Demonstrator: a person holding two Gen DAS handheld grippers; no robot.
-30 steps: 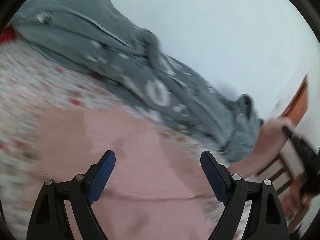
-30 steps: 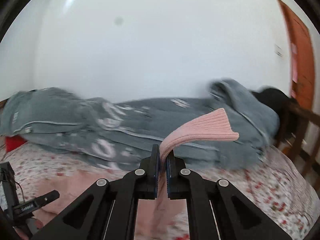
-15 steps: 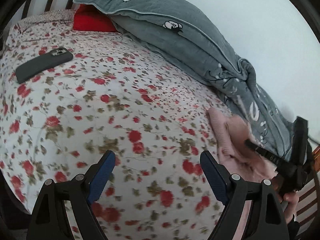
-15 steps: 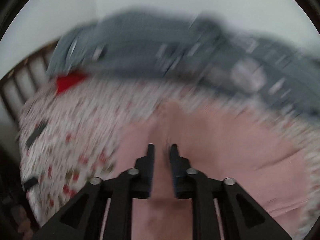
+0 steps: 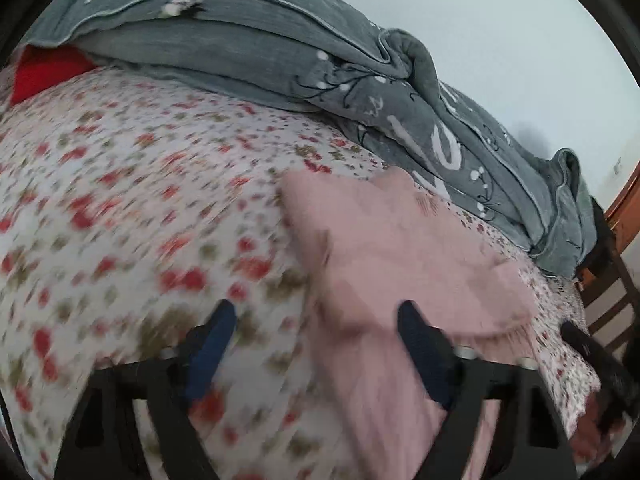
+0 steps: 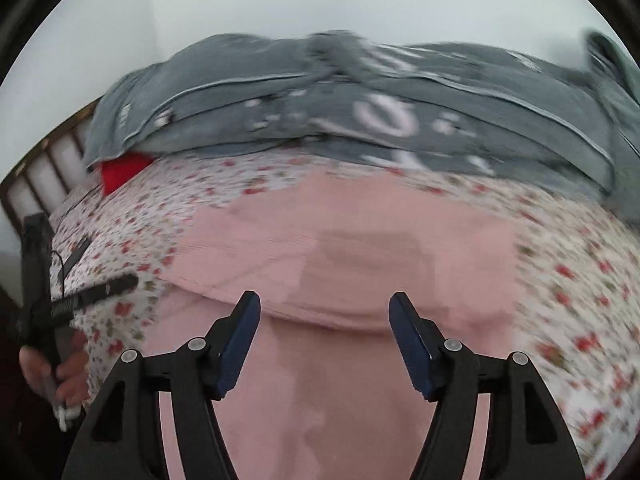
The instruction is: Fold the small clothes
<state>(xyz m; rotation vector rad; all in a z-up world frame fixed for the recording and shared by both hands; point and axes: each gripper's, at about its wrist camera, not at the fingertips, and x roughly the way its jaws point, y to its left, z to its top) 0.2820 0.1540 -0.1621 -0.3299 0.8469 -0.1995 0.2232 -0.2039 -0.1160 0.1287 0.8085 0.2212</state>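
While the pink garment (image 6: 340,248) is lying flat mid-bed on the floral sheet (image 5: 120,200), both claws are hovering spread wide, gripping nothing. Left claw (image 5: 316,344) is straddling its edge; right claw (image 6: 325,340) is sitting over its middle.

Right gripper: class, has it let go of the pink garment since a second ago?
Yes. The right gripper is open above the pink garment, now flat below the grey duvet.
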